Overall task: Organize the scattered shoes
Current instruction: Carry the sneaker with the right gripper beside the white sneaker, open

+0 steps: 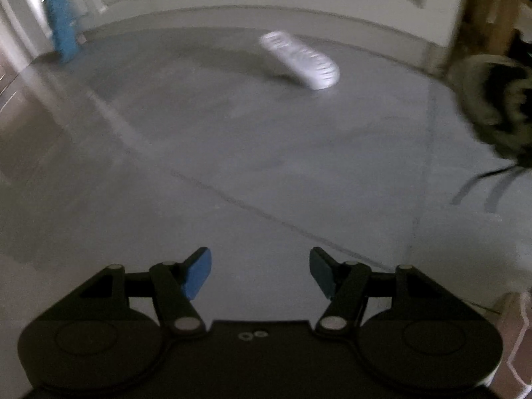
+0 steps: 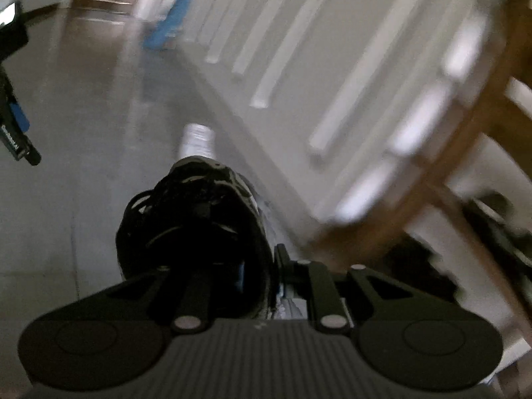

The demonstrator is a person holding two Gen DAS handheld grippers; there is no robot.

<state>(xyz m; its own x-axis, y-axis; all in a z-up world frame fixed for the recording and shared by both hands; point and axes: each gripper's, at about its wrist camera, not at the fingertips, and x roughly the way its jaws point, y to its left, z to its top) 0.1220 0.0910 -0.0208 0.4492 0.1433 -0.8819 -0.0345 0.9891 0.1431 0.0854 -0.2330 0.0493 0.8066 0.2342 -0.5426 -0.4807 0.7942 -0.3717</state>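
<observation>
Right tool [image 2: 257,276] clamps dark sneaker [image 2: 196,219]; left tool [image 1: 260,271] half-open, empty; grey floor [image 1: 232,153].

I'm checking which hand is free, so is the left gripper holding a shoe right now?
No, the left gripper stands open with only bare grey floor between its blue pads, and the white shoe lies far ahead.

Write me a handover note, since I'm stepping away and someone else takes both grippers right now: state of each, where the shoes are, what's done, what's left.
Left gripper: open, nothing between its fingers, over bare floor.
Right gripper: shut on the black sneaker, lifted near the wooden rack.
White shoe: lying sole up on the floor by the white wall.
Done: black sneaker picked up.
Left: set it down in place, then fetch the white shoe. The pictures are blurred, so other shoes may be missed.
</observation>
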